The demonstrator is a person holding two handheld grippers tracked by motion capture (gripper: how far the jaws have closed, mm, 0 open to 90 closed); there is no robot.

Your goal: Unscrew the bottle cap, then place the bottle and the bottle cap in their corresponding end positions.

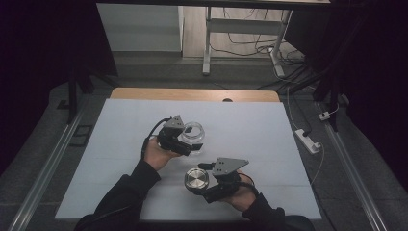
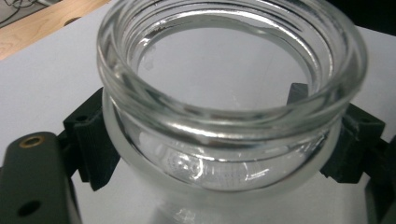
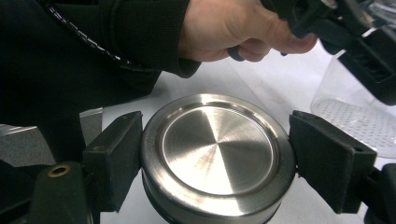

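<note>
A clear glass jar (image 1: 194, 128) without a lid stands on the white table cover (image 1: 120, 159) near the middle. My left gripper (image 1: 191, 143) is shut on it. In the left gripper view the black pads (image 2: 95, 149) press both sides of the jar (image 2: 224, 116) just under its threaded rim. A round brushed-metal lid (image 1: 195, 178) lies nearer the front. My right gripper (image 1: 202, 183) is shut on it, and in the right gripper view both pads (image 3: 116, 154) touch the lid's (image 3: 217, 149) edge. The jar (image 3: 355, 116) and the left hand (image 3: 233, 28) lie beyond it.
The white cover leaves a strip of wooden tabletop (image 1: 192, 94) bare at the far edge. Beyond the table are a metal desk frame (image 1: 208, 43) and cables on the floor. A white power strip (image 1: 308, 140) lies on the floor to the right.
</note>
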